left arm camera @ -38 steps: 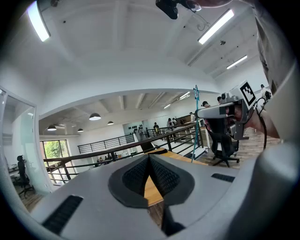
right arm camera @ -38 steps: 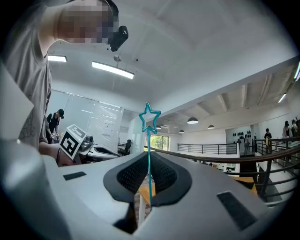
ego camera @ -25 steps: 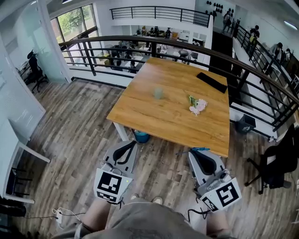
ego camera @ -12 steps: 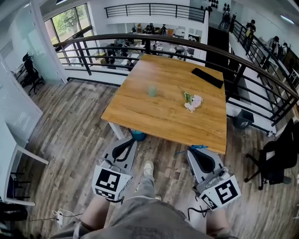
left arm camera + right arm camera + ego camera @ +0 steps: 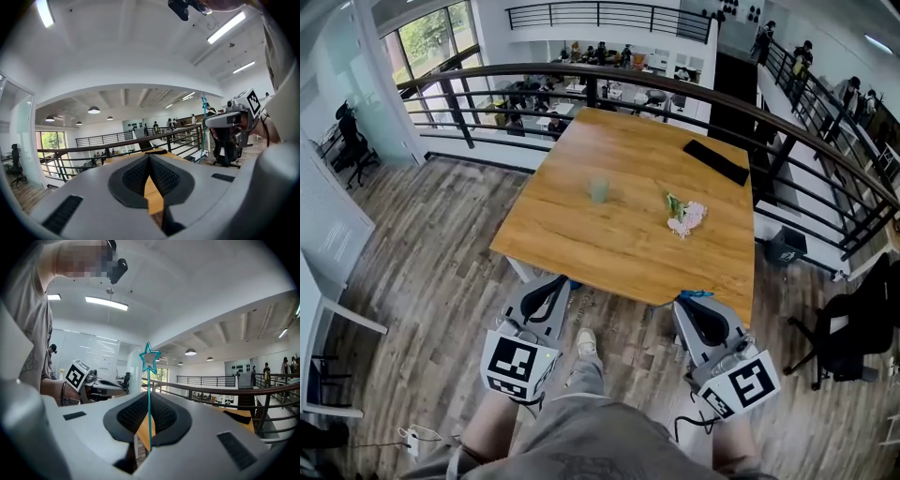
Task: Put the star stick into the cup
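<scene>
Holding star stick clenched in right gripper, left gripper closed empty, well apart from cup; next, reaching over, lowering in.

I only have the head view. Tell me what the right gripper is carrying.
Observer: In the right gripper view, the right gripper is shut on the star stick, a thin teal rod pinched between its pads.
Operator: Give me its orientation.
Observer: It runs along the jaws and sticks out past their tips, with an outline star at the far end.
Operator: Now check the left gripper.
Observer: The left gripper view shows the left gripper with its jaws together and nothing between them.
</scene>
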Demonstrator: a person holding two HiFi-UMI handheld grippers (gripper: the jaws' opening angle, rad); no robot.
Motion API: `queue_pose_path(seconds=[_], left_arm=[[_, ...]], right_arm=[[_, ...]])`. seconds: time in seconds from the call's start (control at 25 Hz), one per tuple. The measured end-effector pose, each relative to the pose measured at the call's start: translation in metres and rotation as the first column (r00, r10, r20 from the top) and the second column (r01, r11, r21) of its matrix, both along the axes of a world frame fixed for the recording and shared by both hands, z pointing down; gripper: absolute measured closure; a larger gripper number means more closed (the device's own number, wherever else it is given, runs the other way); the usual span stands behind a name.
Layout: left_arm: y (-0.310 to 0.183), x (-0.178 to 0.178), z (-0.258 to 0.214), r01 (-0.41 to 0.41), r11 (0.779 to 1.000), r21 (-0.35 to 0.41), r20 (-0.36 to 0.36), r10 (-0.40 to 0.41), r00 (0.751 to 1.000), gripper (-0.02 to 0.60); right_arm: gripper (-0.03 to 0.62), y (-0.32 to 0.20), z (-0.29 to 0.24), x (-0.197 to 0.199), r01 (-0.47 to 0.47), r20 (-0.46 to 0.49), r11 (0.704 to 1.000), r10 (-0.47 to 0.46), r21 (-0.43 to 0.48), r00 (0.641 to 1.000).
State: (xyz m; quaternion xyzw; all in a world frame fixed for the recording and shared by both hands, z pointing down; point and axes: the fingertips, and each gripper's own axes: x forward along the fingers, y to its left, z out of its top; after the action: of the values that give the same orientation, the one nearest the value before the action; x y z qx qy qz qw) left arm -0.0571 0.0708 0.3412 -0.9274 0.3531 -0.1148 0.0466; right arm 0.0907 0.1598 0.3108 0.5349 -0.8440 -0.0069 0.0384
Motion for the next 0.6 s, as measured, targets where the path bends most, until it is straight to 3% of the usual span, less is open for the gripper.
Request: queue_pose_path(seconds=[0.6], left_arm=[[-0.175,0.023,0.006,-0.016,0.997,-0.077,-0.028,0.014,1.0,0.566]], right_arm=[[0.553,-0.187,0.006,0.015,0.016,-0.007,0.998,-0.016,-0.065,1.0]])
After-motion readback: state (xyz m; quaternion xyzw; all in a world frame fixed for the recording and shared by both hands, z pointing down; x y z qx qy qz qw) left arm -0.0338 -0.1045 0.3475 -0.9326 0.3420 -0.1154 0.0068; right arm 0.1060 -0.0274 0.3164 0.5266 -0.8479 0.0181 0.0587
